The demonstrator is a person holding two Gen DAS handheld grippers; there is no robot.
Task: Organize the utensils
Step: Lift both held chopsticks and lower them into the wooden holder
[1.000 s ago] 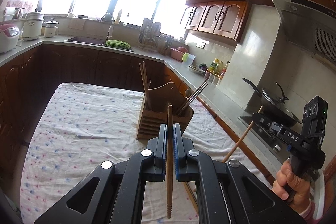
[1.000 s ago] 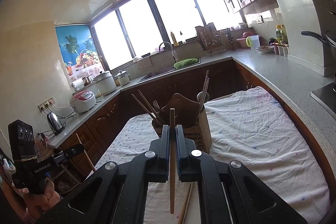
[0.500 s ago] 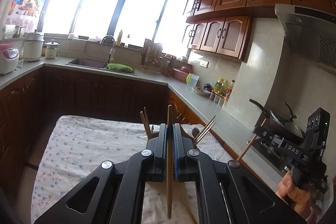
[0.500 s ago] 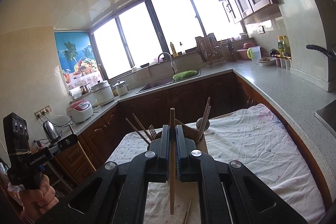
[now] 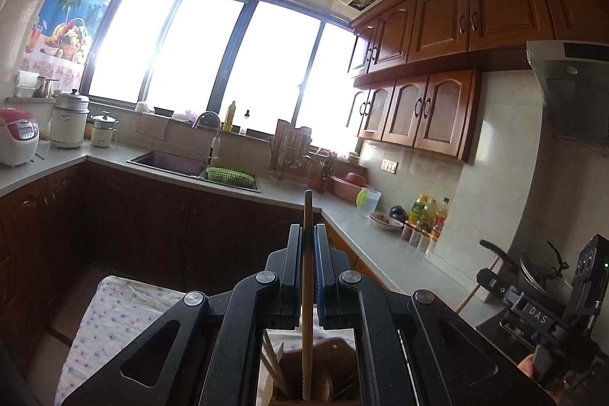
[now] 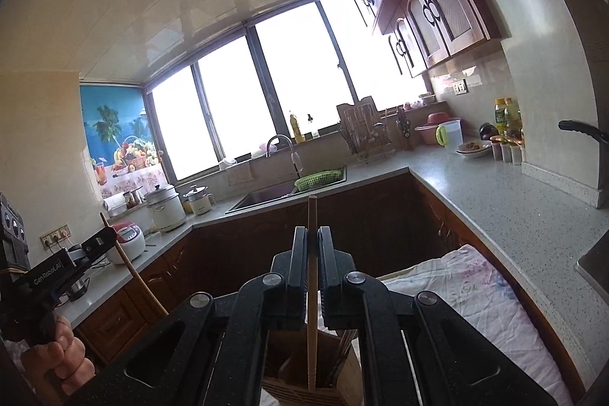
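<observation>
Chopstick (image 5: 307,292) clamped in each tool, above holder (image 6: 289,364).

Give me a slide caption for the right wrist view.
Right tool shut on a chopstick above the wooden holder, kitchen sink beyond.

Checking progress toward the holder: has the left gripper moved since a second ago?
Yes. The left gripper has risen and advanced: the wooden utensil holder, earlier ahead of its tips, now sits low beneath them.
</observation>
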